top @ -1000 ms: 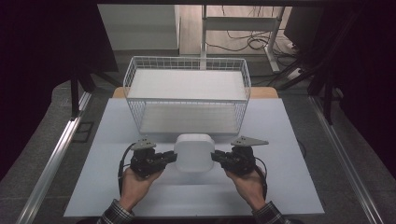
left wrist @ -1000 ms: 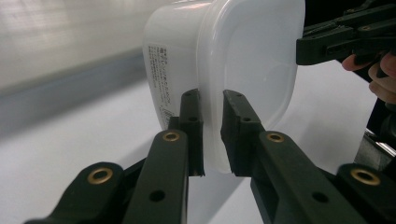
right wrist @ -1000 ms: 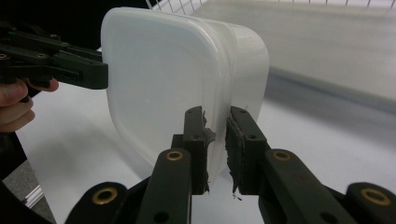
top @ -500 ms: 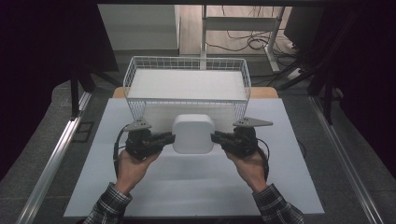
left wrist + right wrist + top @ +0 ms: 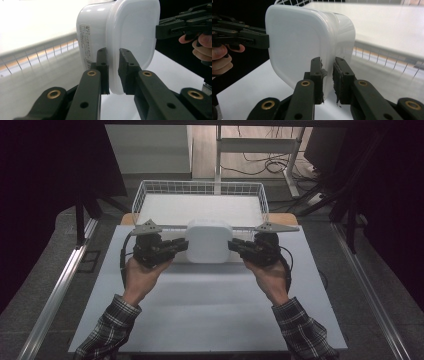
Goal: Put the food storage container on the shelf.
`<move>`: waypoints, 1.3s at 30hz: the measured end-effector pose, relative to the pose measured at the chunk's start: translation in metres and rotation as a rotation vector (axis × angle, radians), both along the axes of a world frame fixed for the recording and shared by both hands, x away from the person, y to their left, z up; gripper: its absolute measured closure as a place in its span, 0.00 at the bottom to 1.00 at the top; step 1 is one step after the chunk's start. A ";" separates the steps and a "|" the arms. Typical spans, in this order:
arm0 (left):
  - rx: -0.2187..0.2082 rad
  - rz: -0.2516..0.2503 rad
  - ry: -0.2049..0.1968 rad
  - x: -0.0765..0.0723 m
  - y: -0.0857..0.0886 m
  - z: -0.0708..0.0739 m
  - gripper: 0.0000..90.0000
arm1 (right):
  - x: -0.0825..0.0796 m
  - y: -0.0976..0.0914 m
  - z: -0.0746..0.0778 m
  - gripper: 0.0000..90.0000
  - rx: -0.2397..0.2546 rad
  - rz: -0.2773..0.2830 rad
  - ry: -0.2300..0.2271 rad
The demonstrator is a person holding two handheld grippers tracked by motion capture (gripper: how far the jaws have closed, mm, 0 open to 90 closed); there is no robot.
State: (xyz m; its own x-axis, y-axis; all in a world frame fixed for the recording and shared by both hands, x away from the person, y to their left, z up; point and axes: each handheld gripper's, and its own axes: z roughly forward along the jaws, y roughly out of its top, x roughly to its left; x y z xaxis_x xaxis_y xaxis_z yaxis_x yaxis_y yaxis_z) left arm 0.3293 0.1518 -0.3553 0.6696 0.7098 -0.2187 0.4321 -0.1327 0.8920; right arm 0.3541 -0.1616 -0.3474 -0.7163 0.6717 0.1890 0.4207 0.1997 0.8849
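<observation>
Fingers of both grippers — left gripper, right gripper — pinch the rim of the white lidded container from opposite sides, sharing its weight. It hangs just before the wire basket — likely headed in.

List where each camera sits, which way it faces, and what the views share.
High view: above the person's side, facing forward and down on the white table; both hands, plaid sleeves.
Left gripper view: rides the left gripper, looking along its jaws, clamped on the white lidded plastic container's rim.
Right gripper view: rides the right gripper, jaws on the opposite rim.
Shared: container, white wire basket; each gripper view shows the other gripper.
</observation>
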 end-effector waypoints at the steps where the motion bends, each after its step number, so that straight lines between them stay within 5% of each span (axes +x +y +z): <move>1: -0.011 0.000 -0.003 0.005 0.002 0.007 0.88 | 0.005 0.001 0.007 0.86 0.003 0.001 -0.008; 13: -0.014 0.025 -0.027 0.037 0.010 0.037 0.88 | 0.040 0.012 0.042 0.86 0.006 -0.005 -0.038; 26: -0.042 0.009 -0.008 0.066 0.016 0.035 0.88 | 0.067 0.018 0.048 0.86 -0.010 -0.012 -0.014; 39: 0.020 0.016 -0.018 0.077 0.012 0.041 0.86 | 0.084 0.019 0.049 0.84 0.002 -0.025 0.012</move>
State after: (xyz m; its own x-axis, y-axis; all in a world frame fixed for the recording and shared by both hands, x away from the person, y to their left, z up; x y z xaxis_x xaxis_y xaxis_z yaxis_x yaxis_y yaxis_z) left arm 0.4058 0.1638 -0.3141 0.6616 0.7249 -0.1922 0.4179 -0.1436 0.8971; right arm 0.4378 -0.1428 -0.2982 -0.6969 0.6890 0.1990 0.4364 0.1872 0.8800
